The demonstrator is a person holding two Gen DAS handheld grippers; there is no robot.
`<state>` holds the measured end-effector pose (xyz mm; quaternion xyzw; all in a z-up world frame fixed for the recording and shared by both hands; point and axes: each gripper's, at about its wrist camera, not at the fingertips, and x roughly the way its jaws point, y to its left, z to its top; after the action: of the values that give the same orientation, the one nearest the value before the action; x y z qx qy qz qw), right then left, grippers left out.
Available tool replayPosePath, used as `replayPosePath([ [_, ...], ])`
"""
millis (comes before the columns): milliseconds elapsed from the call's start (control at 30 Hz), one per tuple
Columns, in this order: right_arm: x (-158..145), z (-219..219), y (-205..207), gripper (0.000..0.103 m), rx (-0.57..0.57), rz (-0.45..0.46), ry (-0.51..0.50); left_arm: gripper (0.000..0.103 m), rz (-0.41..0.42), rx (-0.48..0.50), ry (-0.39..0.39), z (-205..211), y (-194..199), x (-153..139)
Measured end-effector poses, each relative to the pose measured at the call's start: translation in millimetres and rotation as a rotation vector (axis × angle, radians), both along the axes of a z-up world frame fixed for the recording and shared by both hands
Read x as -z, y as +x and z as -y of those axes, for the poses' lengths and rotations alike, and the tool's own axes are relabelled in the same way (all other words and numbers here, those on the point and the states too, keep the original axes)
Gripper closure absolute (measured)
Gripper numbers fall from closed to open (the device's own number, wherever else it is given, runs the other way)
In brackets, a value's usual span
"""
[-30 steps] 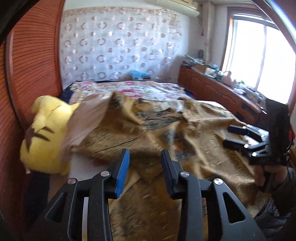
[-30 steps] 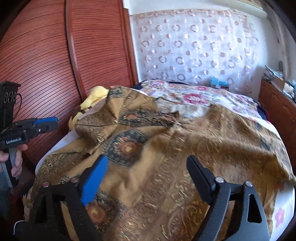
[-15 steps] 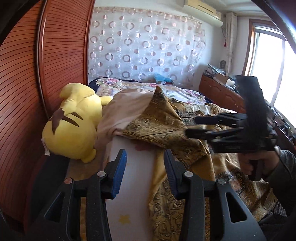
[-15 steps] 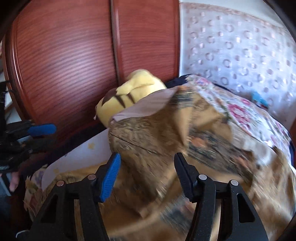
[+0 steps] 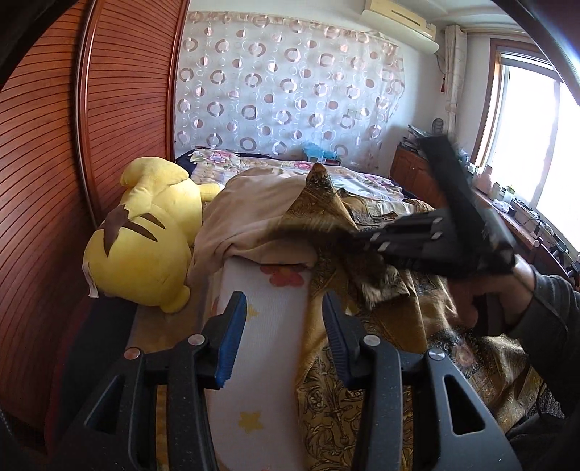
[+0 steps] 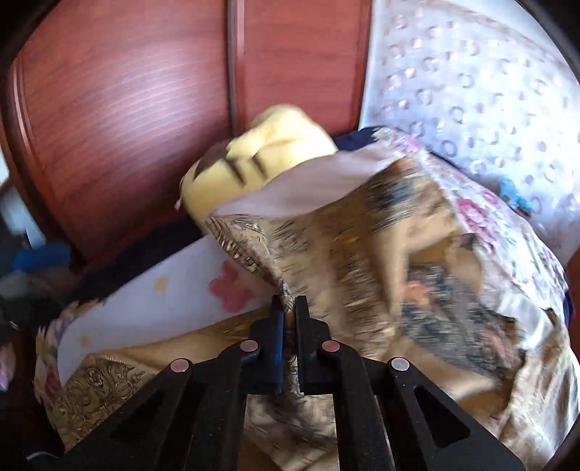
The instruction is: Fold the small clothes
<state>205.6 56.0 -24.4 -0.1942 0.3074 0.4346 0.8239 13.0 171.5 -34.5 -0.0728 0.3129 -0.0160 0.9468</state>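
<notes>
my right gripper [image 6: 288, 308] jaws have just closed, pinching the gold patterned woven cloth [image 6: 362, 253] to fold it; left gripper [image 5: 284, 326] jaws spread, empty.

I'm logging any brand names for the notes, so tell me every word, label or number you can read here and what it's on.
None can be read.
Tag on the yellow plush: a small white tag, too small to read.
Air conditioner: no legible marking.
Right gripper and left gripper: no lettering shows.
Gold cloth and sheet: patterns only, no text.
</notes>
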Motion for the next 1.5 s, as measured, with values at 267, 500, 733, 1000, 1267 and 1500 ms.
replayPosePath([
  [267, -10.3, 98.1, 17.1, 0.096, 0.197, -0.054, 0.189, 0.058, -0.003, 0.044, 0.009, 19.8, 15.1, -0.4],
  [500, 11.9, 141.1, 9.3, 0.069, 0.285, -0.020, 0.146, 0.058, -0.011, 0.084, 0.024, 39.7, 51.5, -6.4],
  [733, 21.7, 176.7, 9.9, 0.066, 0.346, -0.009, 0.079, 0.058, -0.047, 0.118, 0.061, 55.7, 110.5, -9.8],
  [1000, 18.2, 199.5, 34.5, 0.065, 0.416, -0.009, -0.006, 0.058, -0.099, 0.122, 0.093, 64.5, 176.2, -8.6],
  [1267, 34.0, 213.7, 54.4, 0.065, 0.444, -0.034, -0.052, 0.058, -0.174, 0.121, 0.091, 61.6, 234.3, 5.2],
  [1500, 32.2, 225.8, 58.6, 0.064, 0.435, -0.072, -0.008, 0.058, -0.224, 0.103, 0.091, 49.7, 274.7, 15.8],
])
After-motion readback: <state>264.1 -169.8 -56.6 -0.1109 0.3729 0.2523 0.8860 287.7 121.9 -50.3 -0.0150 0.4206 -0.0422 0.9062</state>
